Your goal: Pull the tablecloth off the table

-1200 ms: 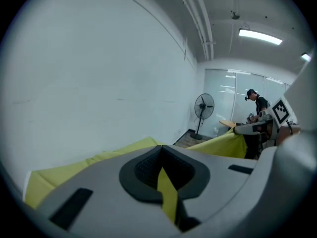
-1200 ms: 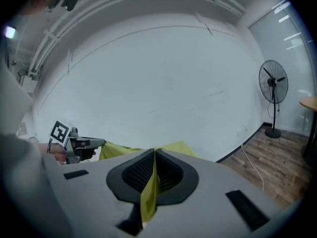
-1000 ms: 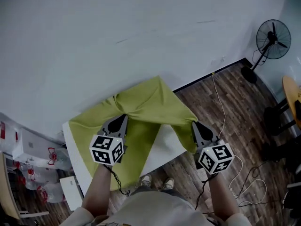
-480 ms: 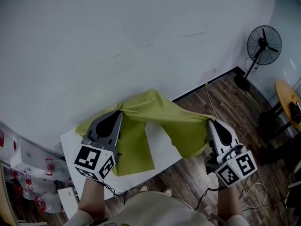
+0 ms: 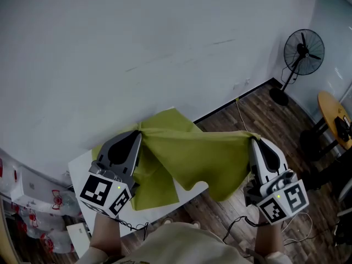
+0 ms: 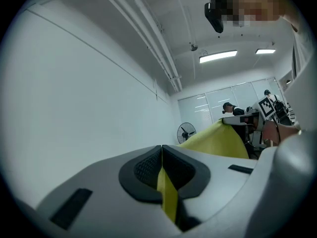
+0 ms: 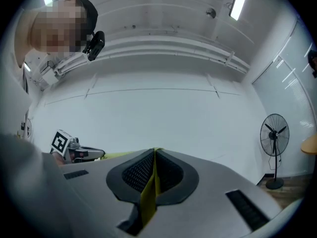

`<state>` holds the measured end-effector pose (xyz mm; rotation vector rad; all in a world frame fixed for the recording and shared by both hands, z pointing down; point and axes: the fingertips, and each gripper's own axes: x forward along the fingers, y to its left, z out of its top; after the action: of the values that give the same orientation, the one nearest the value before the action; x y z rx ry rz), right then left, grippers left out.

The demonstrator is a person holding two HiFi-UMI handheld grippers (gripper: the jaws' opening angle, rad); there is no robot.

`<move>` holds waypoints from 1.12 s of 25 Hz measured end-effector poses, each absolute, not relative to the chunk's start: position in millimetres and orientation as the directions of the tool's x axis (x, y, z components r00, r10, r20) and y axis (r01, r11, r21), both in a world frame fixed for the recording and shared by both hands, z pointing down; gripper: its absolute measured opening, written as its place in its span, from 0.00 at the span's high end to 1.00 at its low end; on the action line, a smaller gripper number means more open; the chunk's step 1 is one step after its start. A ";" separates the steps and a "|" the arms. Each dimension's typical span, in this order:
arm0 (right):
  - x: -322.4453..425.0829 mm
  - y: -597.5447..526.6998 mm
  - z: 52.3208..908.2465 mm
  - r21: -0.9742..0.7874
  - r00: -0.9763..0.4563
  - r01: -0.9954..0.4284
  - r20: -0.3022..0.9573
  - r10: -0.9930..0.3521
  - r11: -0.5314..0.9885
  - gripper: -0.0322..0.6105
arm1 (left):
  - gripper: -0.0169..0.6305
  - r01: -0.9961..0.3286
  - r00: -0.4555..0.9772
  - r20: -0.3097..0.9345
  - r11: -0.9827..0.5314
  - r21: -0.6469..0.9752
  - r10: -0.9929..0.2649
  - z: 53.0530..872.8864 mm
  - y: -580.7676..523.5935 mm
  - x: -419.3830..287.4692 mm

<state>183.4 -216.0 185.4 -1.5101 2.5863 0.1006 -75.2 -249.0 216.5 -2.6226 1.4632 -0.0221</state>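
Observation:
An olive-green tablecloth [image 5: 198,155] hangs stretched in the air between my two grippers, above a small white table [image 5: 82,172]. Its far corner and left part still lie on the tabletop. My left gripper [image 5: 138,132] is shut on one corner of the tablecloth [image 6: 167,192], pinched between the dark pads. My right gripper [image 5: 256,138] is shut on the opposite corner of the tablecloth [image 7: 147,195], out past the table's right edge, over the wooden floor. In the left gripper view the cloth runs across to the right gripper [image 6: 234,123].
A pale wall [image 5: 137,48] stands right behind the table. A black standing fan [image 5: 300,54] is at the right on the wooden floor [image 5: 264,114], with cables near my feet. A round wooden table [image 5: 333,122] sits at the far right, boxes and bags [image 5: 27,197] at the left.
Both grippers have risen and moved apart with the cloth's corners. The tablecloth has been lifted off most of the tabletop and now spans taut between them.

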 end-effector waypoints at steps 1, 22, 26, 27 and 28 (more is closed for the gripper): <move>183.4 -218.0 190.2 -0.016 -0.484 -0.871 -0.146 -0.863 0.491 0.89 | 0.94 -0.846 0.527 -0.042 -0.519 -0.125 -0.849 221.6 -251.9 -74.7; 189.3 -237.9 326.9 -0.097 -0.447 -0.894 0.131 -0.885 0.438 0.89 | 0.94 -0.829 0.531 0.255 -0.558 -0.043 -0.808 356.8 -275.3 -59.5; 186.6 -237.2 351.2 -0.095 -0.449 -0.894 0.194 -0.872 0.438 0.89 | 0.94 -0.832 0.521 0.290 -0.554 -0.037 -0.803 376.2 -276.9 -61.3; 185.9 -236.1 356.3 -0.088 -0.449 -0.894 0.210 -0.869 0.440 0.89 | 0.94 -0.832 0.520 0.300 -0.553 -0.034 -0.800 380.9 -276.6 -61.4; 185.6 -235.0 360.7 -0.082 -0.448 -0.894 0.224 -0.865 0.441 0.89 | 0.94 -0.832 0.521 0.308 -0.554 -0.027 -0.796 385.4 -276.4 -61.0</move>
<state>185.6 -235.0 360.7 -1.7158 2.7904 -0.3114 -61.0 -276.4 385.4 -2.8458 1.5316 -0.4702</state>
